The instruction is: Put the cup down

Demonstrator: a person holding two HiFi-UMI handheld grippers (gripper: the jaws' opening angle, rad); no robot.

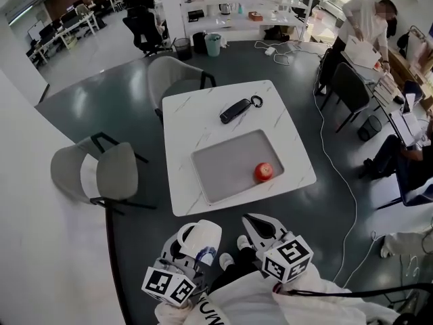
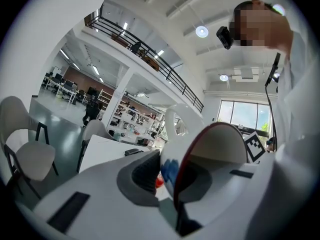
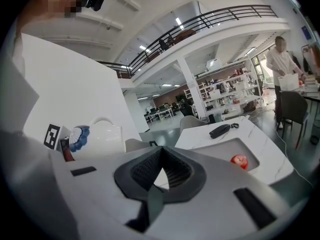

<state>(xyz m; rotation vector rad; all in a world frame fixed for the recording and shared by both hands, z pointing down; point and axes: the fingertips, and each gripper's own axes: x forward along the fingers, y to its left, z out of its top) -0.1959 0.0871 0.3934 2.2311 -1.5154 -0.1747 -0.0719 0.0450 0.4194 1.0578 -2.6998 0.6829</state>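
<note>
The cup (image 1: 201, 239) is not yet down. It sits in the left gripper (image 1: 191, 244), off the bench (image 1: 196, 114) past its 6 o'clock edge, close to the person's body. The left gripper view shows the jaws clamped on the cup's (image 2: 176, 151) wall, with the cup lying on its side and its mouth turned toward the right gripper (image 1: 260, 227). That gripper hangs alongside with its jaws pressed together on nothing. Both point toward 12 o'clock, at the bench. The whole placing seems left to do: carry the cup forward, stand it upright, let go. The tray (image 1: 226, 161) holds only an apple (image 1: 264, 172) at its 4 o'clock corner.
</note>
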